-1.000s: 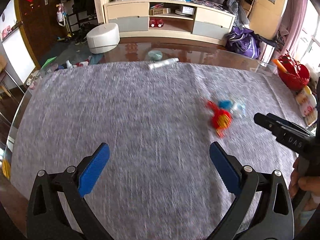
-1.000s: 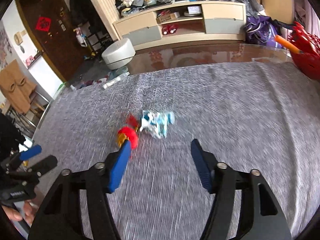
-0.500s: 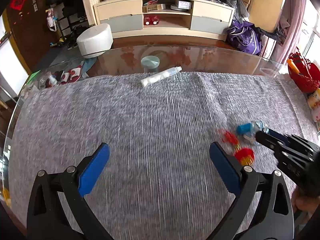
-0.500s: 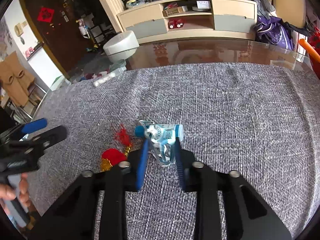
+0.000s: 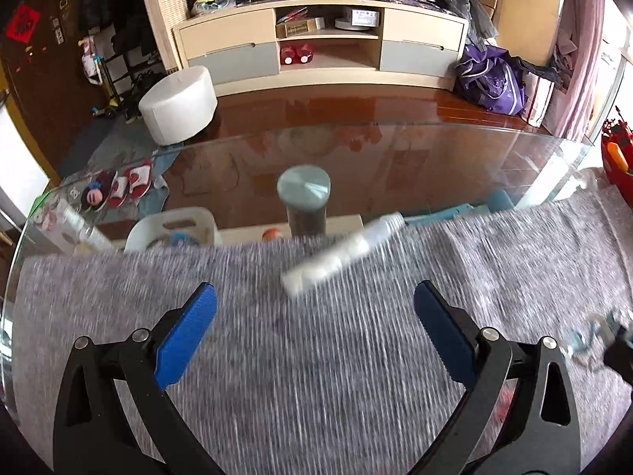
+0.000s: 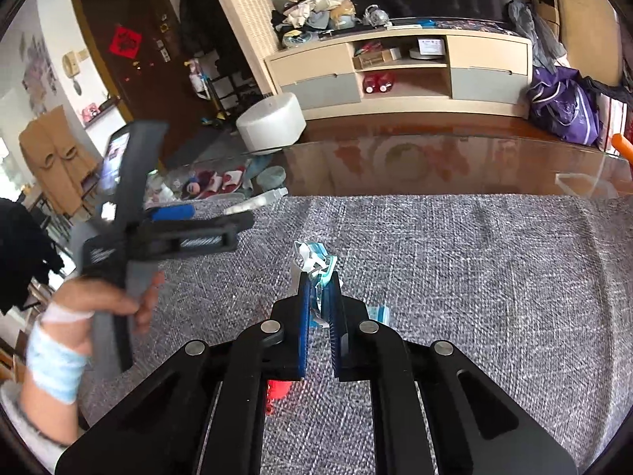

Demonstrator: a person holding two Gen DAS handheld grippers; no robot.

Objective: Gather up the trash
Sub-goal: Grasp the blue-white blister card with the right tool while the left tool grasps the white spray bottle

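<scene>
Cluttered living rm: cream TV cabinet point(image 5: 320, 43) at far wall w/ clothes heaped on top, white round pouf point(image 5: 178, 109) on floor at left, purple bag point(image 5: 490, 83) at far right, dark door w/ red paper square point(image 6: 126, 42) at far left. Glass-topped worktop point(image 5: 395, 158) in foreground, near part covered by grey woven cloth point(image 5: 316, 356); far part bare, reflecting the rm.

Left hand-held gripper point(image 5: 314, 336): jaws wide apart, blue pads either side, nothing between them, only cloth below. Just beyond it, white plastic bottle point(image 5: 342, 253) lying on its side at far edge of cloth, neck twd far right, motion-blurred. In right wrist view same gripper point(image 6: 205, 219) at left, carried by a hand point(image 6: 107, 312) w/ light-blue wrap at the wrist, well apart from right one.

Right hand-held gripper point(image 6: 318, 297): clamped tight on crumpled blue-white wrapper point(image 6: 314, 263), wrapper sticking up past the fingertips, more of it showing between the pads. Wrapper roughly mid-cloth, nearer the near edge. Small blue-white scrap point(image 6: 378, 312) on cloth just right of the pads. Red tasselled thing point(image 6: 277, 392) on cloth under the gripper body, mostly hidden. In left wrist view wrapper point(image 5: 589, 342) a blur at far right edge.
</scene>
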